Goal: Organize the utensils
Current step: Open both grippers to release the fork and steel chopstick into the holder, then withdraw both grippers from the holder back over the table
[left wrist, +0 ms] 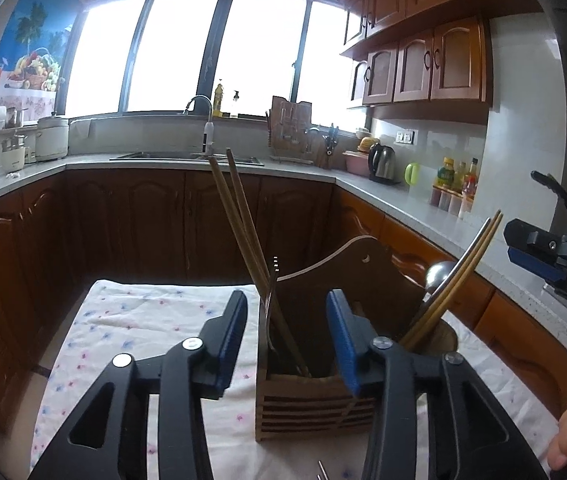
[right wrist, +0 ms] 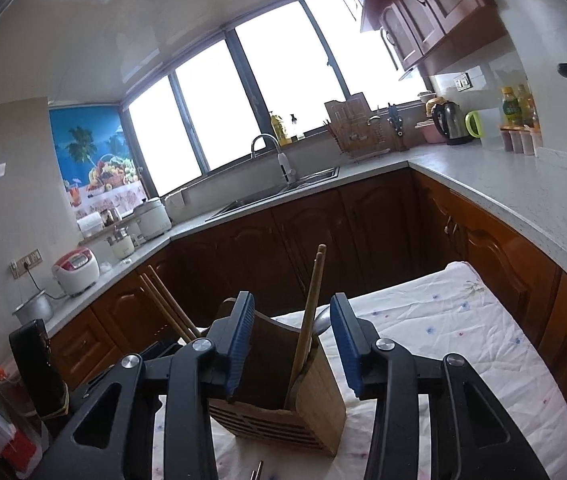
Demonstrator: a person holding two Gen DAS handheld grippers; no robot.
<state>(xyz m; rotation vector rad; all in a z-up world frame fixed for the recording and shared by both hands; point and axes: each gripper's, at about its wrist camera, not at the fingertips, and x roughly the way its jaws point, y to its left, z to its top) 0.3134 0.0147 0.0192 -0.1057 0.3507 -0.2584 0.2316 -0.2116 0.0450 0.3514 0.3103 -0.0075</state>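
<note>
Both grippers, left (left wrist: 287, 344) & right (right wrist: 291, 346), agape; chopsticks (left wrist: 243, 236) in holder (left wrist: 315, 404).

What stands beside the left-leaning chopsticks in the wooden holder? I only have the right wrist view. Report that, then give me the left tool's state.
Observer: A fork stands in that compartment of the wooden holder, tines up, right beside the leaning chopsticks.
Operator: Now the left tool. Be exact.
Observer: The left tool is open and holds nothing. It sits just in front of the holder.
</note>
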